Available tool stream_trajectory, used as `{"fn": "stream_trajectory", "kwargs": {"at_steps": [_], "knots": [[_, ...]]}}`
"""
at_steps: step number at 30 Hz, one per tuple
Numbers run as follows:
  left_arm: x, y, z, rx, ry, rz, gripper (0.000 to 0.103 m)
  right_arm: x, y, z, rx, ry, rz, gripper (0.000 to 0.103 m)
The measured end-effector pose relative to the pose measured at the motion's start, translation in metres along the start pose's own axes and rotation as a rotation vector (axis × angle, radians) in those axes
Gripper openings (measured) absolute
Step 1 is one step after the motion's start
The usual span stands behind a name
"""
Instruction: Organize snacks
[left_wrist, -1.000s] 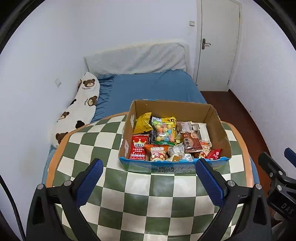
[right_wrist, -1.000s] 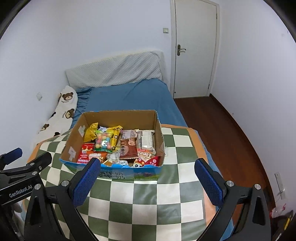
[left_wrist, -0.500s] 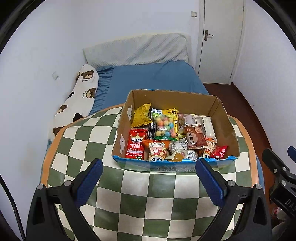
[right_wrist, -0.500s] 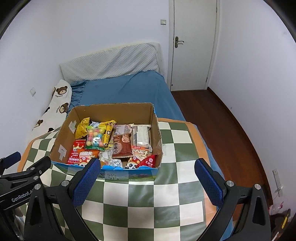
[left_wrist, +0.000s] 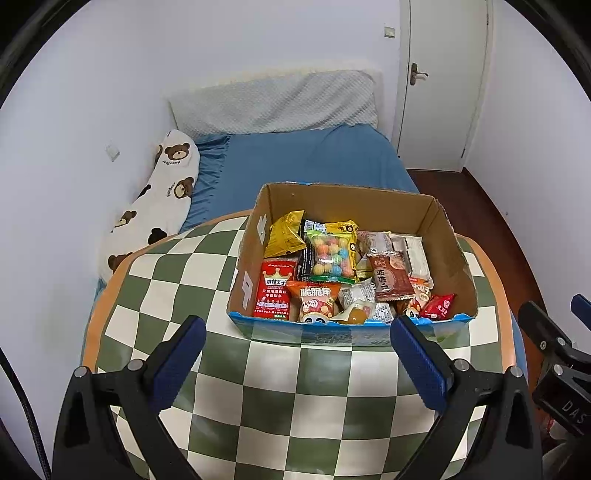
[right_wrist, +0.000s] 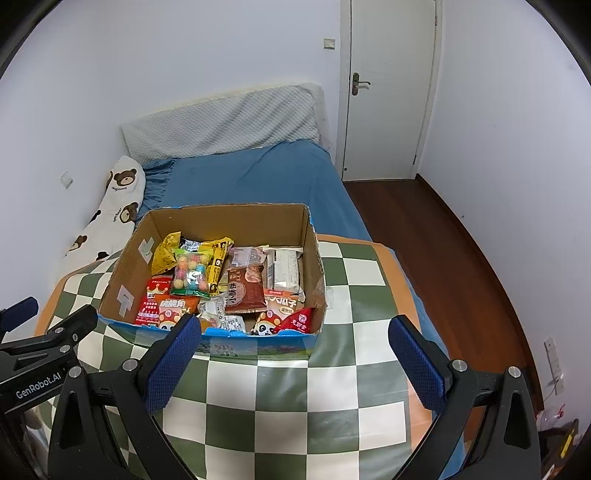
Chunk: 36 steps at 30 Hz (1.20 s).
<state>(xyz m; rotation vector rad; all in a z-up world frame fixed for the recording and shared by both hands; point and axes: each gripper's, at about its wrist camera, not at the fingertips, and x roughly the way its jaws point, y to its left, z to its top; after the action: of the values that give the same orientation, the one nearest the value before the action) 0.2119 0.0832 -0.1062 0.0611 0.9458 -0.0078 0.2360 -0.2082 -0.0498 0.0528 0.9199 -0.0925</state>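
A cardboard box (left_wrist: 454, 254) (right_wrist: 129, 266) stands on the green-and-white checked table (left_wrist: 295, 398) (right_wrist: 295, 398). It is full of snack packets: a clear bag of coloured balls (left_wrist: 330, 256) (right_wrist: 191, 275), a red packet with a crown (left_wrist: 275, 289), a brown packet (left_wrist: 390, 276) (right_wrist: 245, 291), a yellow packet (left_wrist: 284, 236) (right_wrist: 166, 251). My left gripper (left_wrist: 293, 356) is open, just short of the box's near wall, nothing between its fingers. My right gripper (right_wrist: 293, 356) is open too, in front of the box's right half.
Beyond the table lies a bed with a blue sheet (left_wrist: 314, 158) (right_wrist: 251, 177), a bear-print pillow (left_wrist: 159, 199) and a grey headboard cushion (right_wrist: 221, 122). A white door (right_wrist: 391, 85) and wooden floor (right_wrist: 443, 240) are on the right.
Both grippers have moved forward and up a little towards the box, which sits lower and larger in both views. Both remain open.
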Motion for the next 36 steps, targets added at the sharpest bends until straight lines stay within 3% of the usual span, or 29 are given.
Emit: {"fn": "stream_trajectory", "kwargs": {"at_steps": [36], "knots": [[-0.019,0.000,0.002,-0.001,-0.016,0.017,0.102,-0.017,-0.003,0.001,-0.002,-0.015,0.010,0.103]]}}
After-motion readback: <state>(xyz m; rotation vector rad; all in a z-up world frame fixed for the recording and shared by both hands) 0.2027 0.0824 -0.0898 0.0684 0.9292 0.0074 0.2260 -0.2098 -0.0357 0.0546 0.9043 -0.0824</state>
